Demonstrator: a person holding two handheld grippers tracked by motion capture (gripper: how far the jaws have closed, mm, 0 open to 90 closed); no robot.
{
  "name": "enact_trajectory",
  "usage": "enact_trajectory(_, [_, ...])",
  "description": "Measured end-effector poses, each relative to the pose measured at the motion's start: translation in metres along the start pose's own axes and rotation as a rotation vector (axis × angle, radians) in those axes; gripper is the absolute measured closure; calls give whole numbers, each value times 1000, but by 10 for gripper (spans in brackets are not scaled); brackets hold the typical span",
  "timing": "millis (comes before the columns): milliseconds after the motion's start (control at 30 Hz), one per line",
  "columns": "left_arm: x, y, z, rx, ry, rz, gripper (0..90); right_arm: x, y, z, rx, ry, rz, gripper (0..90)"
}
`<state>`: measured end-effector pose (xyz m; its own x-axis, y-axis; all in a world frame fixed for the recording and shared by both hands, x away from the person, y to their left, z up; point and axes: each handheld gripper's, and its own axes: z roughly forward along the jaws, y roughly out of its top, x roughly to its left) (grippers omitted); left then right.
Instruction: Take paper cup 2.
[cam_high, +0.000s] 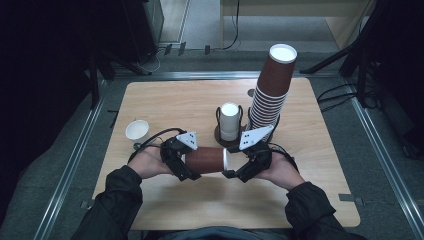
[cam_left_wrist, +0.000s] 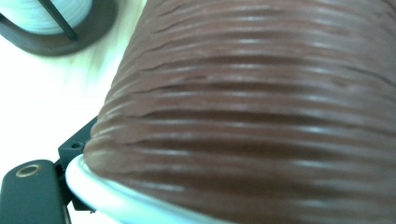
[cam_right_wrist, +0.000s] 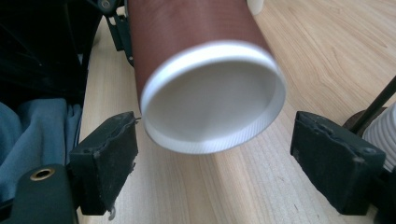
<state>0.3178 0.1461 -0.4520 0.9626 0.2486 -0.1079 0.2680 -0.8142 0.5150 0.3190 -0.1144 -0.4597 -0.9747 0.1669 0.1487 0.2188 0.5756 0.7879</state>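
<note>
A brown ribbed paper cup (cam_high: 205, 160) lies level in the air just above the wooden table (cam_high: 310, 200), its white end pointing right. My left gripper (cam_high: 182, 162) is shut on its left end; in the left gripper view the cup's ribbed wall (cam_left_wrist: 261, 107) and rolled white rim are very close, beside one black finger (cam_left_wrist: 28, 191). My right gripper (cam_high: 235, 167) is open. Its two pads stand on either side of the cup's white end (cam_right_wrist: 215, 102) without touching it, and the gripper (cam_right_wrist: 217, 144) faces straight along the cup.
A tall leaning stack of upturned brown cups (cam_high: 270, 95) stands at the back right. Beside it a dark wire holder (cam_high: 222, 137) holds a white cup (cam_high: 230, 120). A small white cup (cam_high: 137, 130) sits at the left. The table's near half is bare wood.
</note>
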Motion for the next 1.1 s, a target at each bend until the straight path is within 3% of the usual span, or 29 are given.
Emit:
enact_trajectory(133, [1,1,7,50,4,-6,89,1,0,3,17,-3,-8,151])
enact_trajectory(633, [-2,6,23,113,-25,22,89,5,6,16,51,17,-56,149])
enact_trajectory(900, [-7,11,28,127,-33,39,89,10,6,31,128,30,-56,143])
enact_trajectory(1100, [-9,14,31,133,-34,50,89,12,7,41,150,8,-100,144])
